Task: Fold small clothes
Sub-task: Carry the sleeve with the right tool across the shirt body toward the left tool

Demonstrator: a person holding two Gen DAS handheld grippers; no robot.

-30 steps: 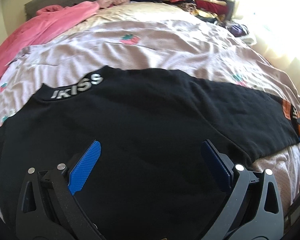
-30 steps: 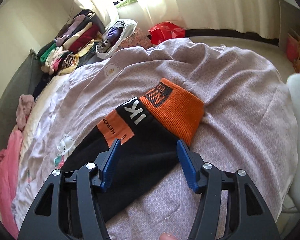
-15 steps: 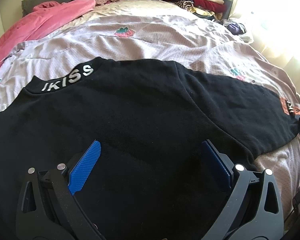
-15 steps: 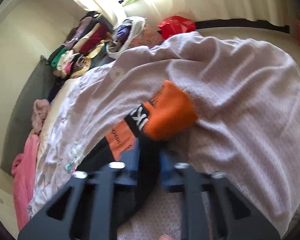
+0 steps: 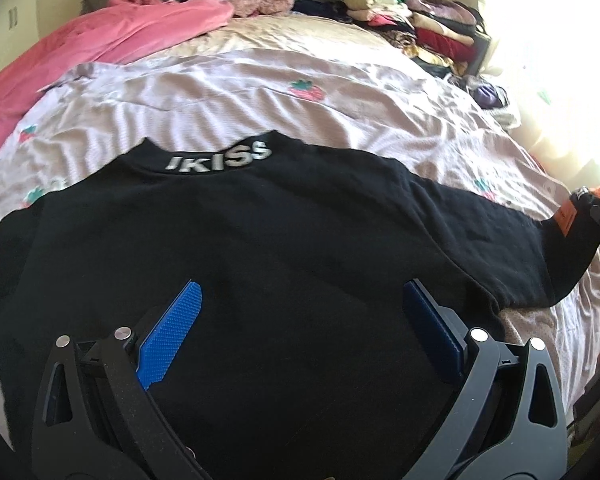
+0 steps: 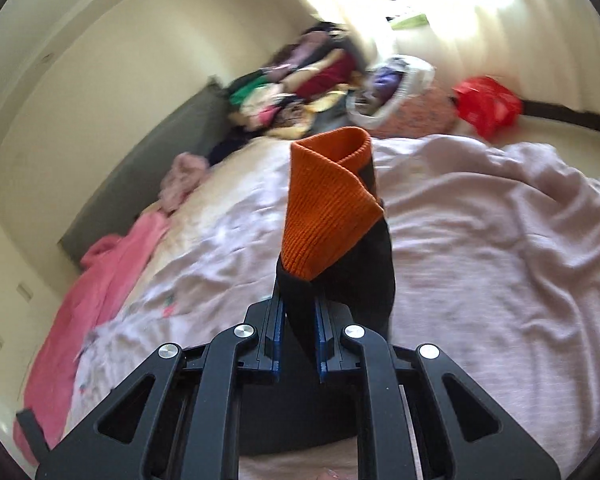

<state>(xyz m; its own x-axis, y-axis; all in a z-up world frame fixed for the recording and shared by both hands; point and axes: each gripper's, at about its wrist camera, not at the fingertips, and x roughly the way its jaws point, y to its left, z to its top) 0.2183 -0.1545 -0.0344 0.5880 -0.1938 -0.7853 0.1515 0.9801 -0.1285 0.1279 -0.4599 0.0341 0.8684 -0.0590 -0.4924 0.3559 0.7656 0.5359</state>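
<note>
The right tongs [image 6: 298, 328] had closed on and lifted the sleeve [image 6: 332, 216] off the bed [image 6: 500, 240]; the left tongs [image 5: 300, 312] hovered wide over the black sweatshirt [image 5: 260, 240].

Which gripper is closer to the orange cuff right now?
Right. The right gripper is shut on the black sleeve just below the orange cuff. The left gripper is open over the sweater's body, a sleeve-length away.
</note>
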